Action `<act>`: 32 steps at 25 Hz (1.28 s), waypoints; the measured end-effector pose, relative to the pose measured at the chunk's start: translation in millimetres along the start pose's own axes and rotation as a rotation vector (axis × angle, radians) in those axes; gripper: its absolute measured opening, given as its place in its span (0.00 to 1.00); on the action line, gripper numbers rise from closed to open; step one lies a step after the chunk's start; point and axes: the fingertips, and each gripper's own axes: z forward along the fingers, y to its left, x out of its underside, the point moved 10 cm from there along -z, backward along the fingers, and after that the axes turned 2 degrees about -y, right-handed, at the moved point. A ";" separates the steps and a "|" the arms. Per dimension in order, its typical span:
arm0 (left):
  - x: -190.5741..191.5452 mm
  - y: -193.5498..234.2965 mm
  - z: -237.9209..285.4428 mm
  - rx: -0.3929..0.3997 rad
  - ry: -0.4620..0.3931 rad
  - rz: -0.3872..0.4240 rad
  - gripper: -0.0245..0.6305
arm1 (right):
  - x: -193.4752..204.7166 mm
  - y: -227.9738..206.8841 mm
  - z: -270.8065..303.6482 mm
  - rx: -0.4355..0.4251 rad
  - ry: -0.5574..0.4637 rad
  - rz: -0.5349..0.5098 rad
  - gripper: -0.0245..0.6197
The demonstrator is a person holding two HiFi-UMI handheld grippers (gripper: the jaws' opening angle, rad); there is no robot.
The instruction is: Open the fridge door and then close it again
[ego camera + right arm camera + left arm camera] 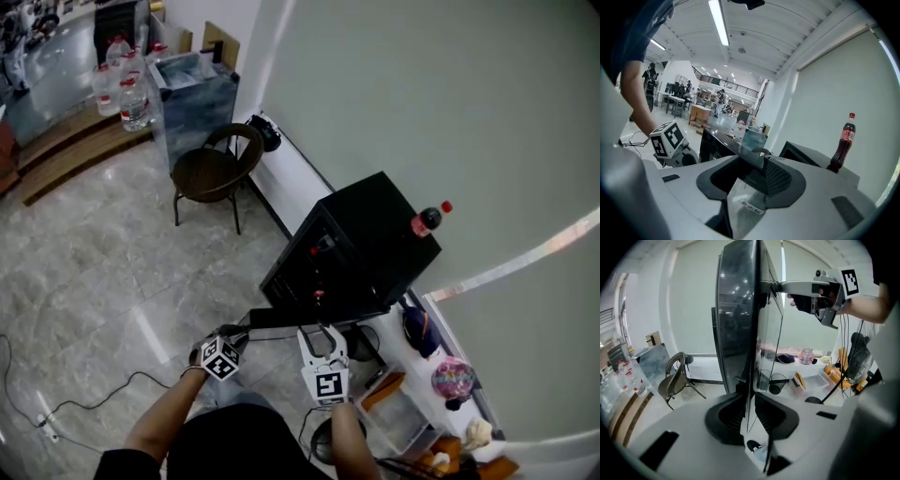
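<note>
Fridge door (pixel 738 310) ajar; marble flr (pixel 94 262).

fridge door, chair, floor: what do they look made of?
fridge door: likely dark glass, glossy; ceiling lights mirror in it.
chair: brown wicker or rattan look, woven back, thin dark legs, maybe metal.
floor: polished marble-look stone or tile; grey veining, soft glare.
</note>
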 end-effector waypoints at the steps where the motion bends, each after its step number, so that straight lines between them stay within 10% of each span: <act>1: 0.6 -3.4 -1.3 -0.011 0.000 -0.005 0.14 | 0.2 -0.2 -1.4 -0.008 -0.003 -0.008 0.29; 32: 26.0 -116.8 -21.1 -0.138 0.025 -0.133 0.12 | 17.4 2.3 -64.4 -0.201 -0.037 -0.118 0.27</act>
